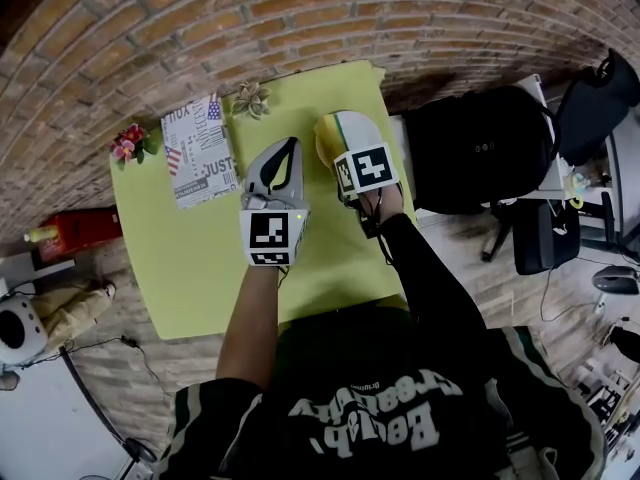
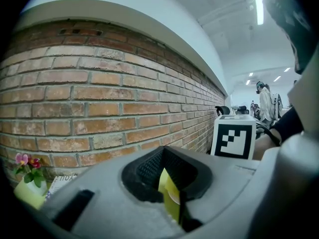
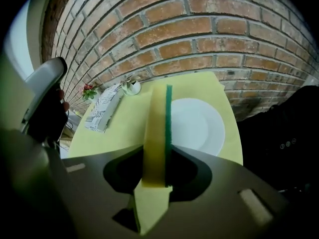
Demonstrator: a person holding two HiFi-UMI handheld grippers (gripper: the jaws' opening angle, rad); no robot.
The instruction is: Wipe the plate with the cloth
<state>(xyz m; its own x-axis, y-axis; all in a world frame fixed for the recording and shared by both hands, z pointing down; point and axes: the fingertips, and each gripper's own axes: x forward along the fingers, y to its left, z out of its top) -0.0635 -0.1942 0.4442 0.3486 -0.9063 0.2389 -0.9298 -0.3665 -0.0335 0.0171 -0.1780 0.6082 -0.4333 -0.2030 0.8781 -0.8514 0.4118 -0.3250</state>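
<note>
Right gripper (image 3: pixel 155 171): fingers clamped on a yellow sponge (image 3: pixel 154 123) with a green scouring face, aimed at the white plate (image 3: pixel 199 126) lying on the yellow counter (image 3: pixel 112 133). Left gripper (image 1: pixel 282 158): fingers together, seemingly empty. With nothing steadying it, the plate could skid off the nearby counter edge once wiped.

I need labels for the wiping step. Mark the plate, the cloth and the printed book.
plate (image 3: pixel 199 126), right gripper view, on its bare white centre.
cloth (image 3: pixel 154 133), right gripper view, on its yellow face ahead of the jaws.
printed book (image 1: pixel 200 150), head view, on the middle of its cover.
</note>
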